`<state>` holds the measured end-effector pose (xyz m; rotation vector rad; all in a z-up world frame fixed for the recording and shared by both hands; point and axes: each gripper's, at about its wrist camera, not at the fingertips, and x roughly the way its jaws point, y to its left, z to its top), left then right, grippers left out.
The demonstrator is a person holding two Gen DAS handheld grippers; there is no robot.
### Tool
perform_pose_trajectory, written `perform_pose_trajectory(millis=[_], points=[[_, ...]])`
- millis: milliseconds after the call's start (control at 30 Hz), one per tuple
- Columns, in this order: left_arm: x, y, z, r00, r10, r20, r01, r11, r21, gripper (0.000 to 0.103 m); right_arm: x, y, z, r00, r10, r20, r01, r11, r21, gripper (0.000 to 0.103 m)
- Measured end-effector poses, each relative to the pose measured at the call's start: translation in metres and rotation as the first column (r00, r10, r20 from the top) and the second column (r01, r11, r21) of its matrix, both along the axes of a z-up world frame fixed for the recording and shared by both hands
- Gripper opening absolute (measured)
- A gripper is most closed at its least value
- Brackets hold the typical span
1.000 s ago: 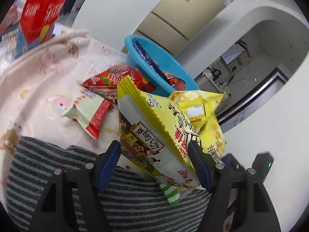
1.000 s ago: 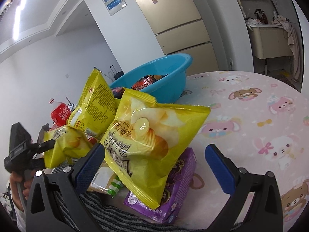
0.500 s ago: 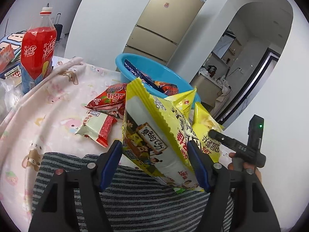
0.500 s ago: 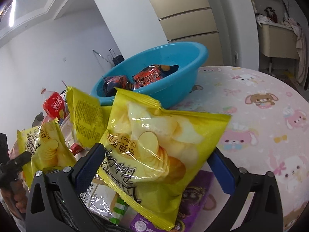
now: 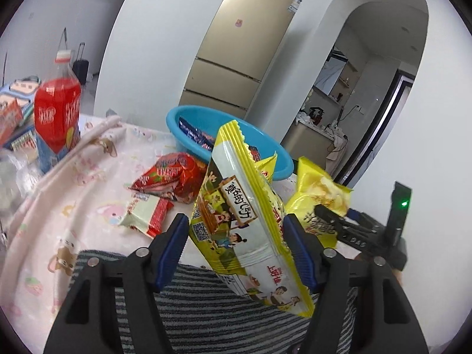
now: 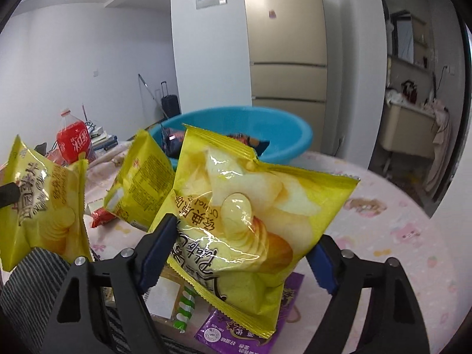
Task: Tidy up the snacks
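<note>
My left gripper (image 5: 234,224) is closing its jaws on a yellow and white snack bag (image 5: 236,215), which hangs upright above the striped cloth (image 5: 206,309). The same bag (image 6: 38,206) appears at the left of the right wrist view. The jaws of my right gripper (image 6: 244,236) are closing on a puffy yellow chips bag (image 6: 250,215); both pads touch its sides and it is off the table. That gripper (image 5: 339,221) and its chips bag (image 5: 321,191) show at the right of the left wrist view. Behind both stands a blue basin (image 5: 283,162) (image 6: 306,135) holding several snack packs.
On the pink cartoon tablecloth (image 5: 88,183) lie a red snack bag (image 5: 171,180), a small white and red pack (image 5: 147,212) and another yellow bag (image 6: 138,185). A purple pack (image 6: 236,330) lies under the chips bag. A red drink bottle (image 5: 57,112) stands far left.
Both grippers have risen with their bags and rolled more upright. The right jaws have narrowed from wide open onto the chips bag. The left jaws have tightened a little.
</note>
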<state>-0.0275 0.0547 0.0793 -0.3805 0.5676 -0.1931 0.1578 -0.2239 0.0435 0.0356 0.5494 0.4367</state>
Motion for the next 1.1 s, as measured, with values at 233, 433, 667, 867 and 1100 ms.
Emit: perform_pose_trajectory(millis=[233, 433, 667, 867, 1100], points=[[0.007, -0.011, 0.003, 0.999, -0.041, -0.019, 0.041, 0.999, 0.005, 0.049, -0.011, -0.016, 0.020, 0.998, -0.026, 0.050, 0.025, 0.999, 0.036, 0.081], [0.006, -0.010, -0.008, 0.998, -0.007, -0.065, 0.014, 0.993, 0.113, 0.092, -0.018, -0.018, 0.014, 1.000, -0.010, 0.029, 0.008, 0.999, 0.051, 0.081], [0.019, -0.024, -0.030, 0.986, -0.068, -0.152, 0.104, 0.964, 0.244, 0.094, -0.017, -0.014, 0.008, 1.000, 0.012, 0.011, -0.013, 0.998, 0.060, 0.081], [0.035, -0.029, -0.038, 0.984, -0.072, -0.161, 0.116, 0.951, 0.286, 0.103, -0.019, -0.010, 0.007, 0.999, 0.030, 0.017, -0.031, 0.998, 0.059, 0.081], [0.061, -0.031, -0.041, 0.963, -0.133, -0.232, 0.202, 0.931, 0.305, 0.103, -0.016, -0.006, 0.000, 0.999, 0.043, 0.002, -0.043, 0.997, 0.059, 0.081]])
